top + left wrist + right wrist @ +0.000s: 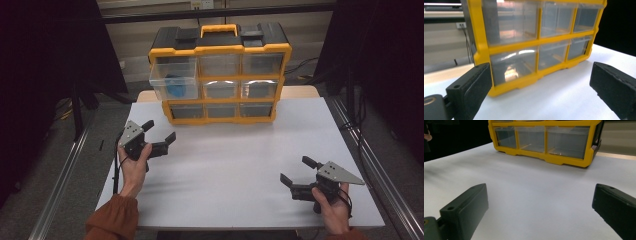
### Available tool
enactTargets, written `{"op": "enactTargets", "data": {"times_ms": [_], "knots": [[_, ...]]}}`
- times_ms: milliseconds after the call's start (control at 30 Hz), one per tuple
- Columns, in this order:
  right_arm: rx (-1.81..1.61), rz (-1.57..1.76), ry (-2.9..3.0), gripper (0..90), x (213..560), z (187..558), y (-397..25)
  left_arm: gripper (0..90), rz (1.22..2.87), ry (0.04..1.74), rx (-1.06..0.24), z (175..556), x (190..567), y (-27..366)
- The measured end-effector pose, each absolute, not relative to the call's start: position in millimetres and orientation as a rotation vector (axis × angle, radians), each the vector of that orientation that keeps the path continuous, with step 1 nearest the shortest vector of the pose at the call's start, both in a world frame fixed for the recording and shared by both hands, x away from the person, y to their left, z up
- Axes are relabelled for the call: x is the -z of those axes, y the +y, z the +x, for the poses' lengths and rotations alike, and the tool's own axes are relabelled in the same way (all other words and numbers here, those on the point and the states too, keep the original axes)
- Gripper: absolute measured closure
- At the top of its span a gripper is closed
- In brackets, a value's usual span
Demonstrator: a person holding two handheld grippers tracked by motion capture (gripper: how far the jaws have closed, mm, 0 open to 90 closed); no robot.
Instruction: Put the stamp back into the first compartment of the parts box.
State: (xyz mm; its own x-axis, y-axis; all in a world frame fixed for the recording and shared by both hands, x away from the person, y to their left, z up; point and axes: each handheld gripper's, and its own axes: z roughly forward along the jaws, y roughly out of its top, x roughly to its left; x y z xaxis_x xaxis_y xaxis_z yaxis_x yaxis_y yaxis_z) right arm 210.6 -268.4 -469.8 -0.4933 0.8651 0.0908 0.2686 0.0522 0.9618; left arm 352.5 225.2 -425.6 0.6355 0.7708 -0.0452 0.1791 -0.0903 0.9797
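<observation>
Left tongs (159,132) open, empty, near the cabinet's (220,75) lower-left corner, not touching it. Cabinet sits at the far middle of the desk (225,165). Top-left drawer (173,80) is pulled out, something blue (176,86) inside; other eight drawers look shut. Probably early or mid-job: drawer open, nothing gripped. Right tongs (295,171) open, empty, near right, well apart from the cabinet. No readable labels or brand.

1. The high view looks forward and down over the whole table (225,170).
2. The left gripper view sits low, close to the organizer (534,47).
3. The right gripper view, farther back, shares that organizer (544,142).
</observation>
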Motion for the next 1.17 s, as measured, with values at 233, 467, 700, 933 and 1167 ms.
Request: {"op": "enactTargets", "data": {"times_ms": [233,467,700,933,1167], "knots": [[-1.461,1.150,1.790,0.4,469.9,210.4,-269.1,3.8,1.598,0.831,-0.619,328.9,434.6,241.4],[-1.457,1.152,1.781,0.4,469.4,208.8,-270.0,3.6,1.586,0.849,-0.636,299.7,444.8,254.1],[-1.456,1.155,1.779,0.3,469.3,208.1,-271.5,3.5,1.585,0.860,-0.638,282.2,448.4,267.8],[-1.439,1.173,1.757,0.5,469.5,207.3,-274.2,5.1,1.567,0.880,-0.655,258.8,447.5,272.8],[-1.435,1.173,1.755,0.4,470.5,209.2,-274.2,4.5,1.626,0.857,-0.651,262.8,453.3,270.4]]}}
